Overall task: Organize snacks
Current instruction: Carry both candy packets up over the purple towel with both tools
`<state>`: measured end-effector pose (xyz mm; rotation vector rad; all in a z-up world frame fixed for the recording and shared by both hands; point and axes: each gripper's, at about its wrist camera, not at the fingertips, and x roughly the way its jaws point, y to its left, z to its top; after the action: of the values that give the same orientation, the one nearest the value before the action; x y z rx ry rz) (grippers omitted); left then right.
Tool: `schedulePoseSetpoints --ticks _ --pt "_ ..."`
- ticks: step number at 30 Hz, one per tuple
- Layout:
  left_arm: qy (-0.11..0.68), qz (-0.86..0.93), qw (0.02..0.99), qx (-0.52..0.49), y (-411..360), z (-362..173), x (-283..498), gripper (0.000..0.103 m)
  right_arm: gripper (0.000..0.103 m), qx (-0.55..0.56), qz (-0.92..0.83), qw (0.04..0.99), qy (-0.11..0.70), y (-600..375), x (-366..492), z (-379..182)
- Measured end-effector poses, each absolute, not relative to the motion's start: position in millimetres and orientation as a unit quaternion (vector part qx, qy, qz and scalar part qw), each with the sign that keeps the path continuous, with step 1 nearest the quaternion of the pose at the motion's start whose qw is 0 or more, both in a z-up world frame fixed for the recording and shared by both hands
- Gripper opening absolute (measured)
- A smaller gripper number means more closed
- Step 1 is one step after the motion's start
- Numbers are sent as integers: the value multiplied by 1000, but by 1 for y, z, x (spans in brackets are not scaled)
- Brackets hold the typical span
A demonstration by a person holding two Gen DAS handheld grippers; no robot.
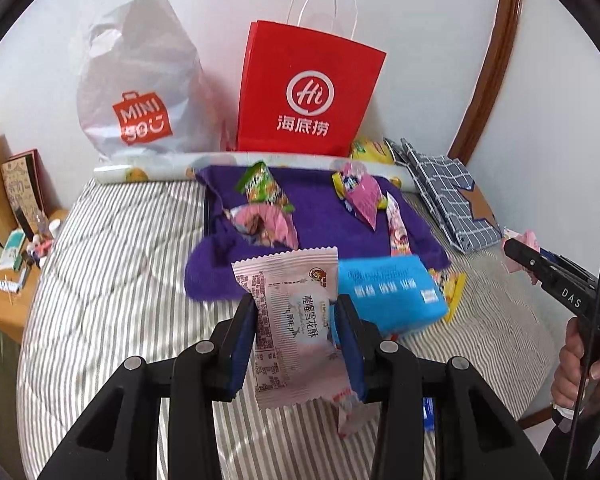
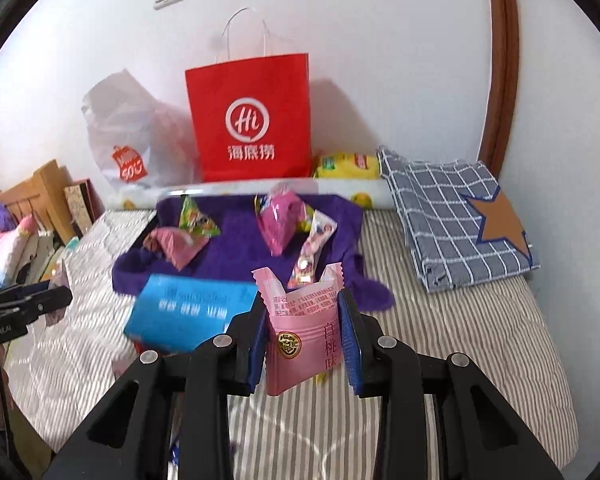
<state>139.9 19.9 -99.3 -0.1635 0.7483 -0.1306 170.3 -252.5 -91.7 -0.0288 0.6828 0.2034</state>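
Note:
My left gripper [image 1: 298, 312] is shut on a pale pink snack packet [image 1: 290, 328], held above the striped bed. My right gripper [image 2: 302, 312] is shut on a pink peach-flavour packet [image 2: 304, 340], also held above the bed. A purple towel [image 1: 324, 216] lies ahead with several snack packets on it: a green one [image 1: 264, 188], pink ones [image 1: 266, 226] and a long thin one [image 1: 396, 224]. A blue box [image 1: 392, 292] lies at the towel's near edge; it also shows in the right wrist view [image 2: 184, 312]. The right gripper shows at the right edge of the left wrist view [image 1: 516, 246].
A red paper bag [image 1: 304, 92] and a white plastic bag [image 1: 140, 80] stand against the wall behind the towel. A yellow packet [image 2: 348, 166] lies beside the red bag. A folded blue checked cloth [image 2: 456, 216] lies at right. A cluttered bedside table [image 1: 16, 272] is at left.

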Motion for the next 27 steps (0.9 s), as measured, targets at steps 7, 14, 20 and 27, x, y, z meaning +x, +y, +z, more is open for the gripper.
schedulePoseSetpoints --ticks 7,14,20,27 --pt "352 -52 931 -83 28 -92 174 38 33 -2 101 944 314 -245 204 -81" --pt "352 -46 930 -96 32 -94 214 38 33 -2 107 943 317 -231 249 -86" --pt "350 -44 931 -94 28 -96 248 38 33 9 111 942 317 -222 284 -87" --pt "357 -46 929 -86 15 -105 286 38 33 7 110 941 321 -205 318 -97"
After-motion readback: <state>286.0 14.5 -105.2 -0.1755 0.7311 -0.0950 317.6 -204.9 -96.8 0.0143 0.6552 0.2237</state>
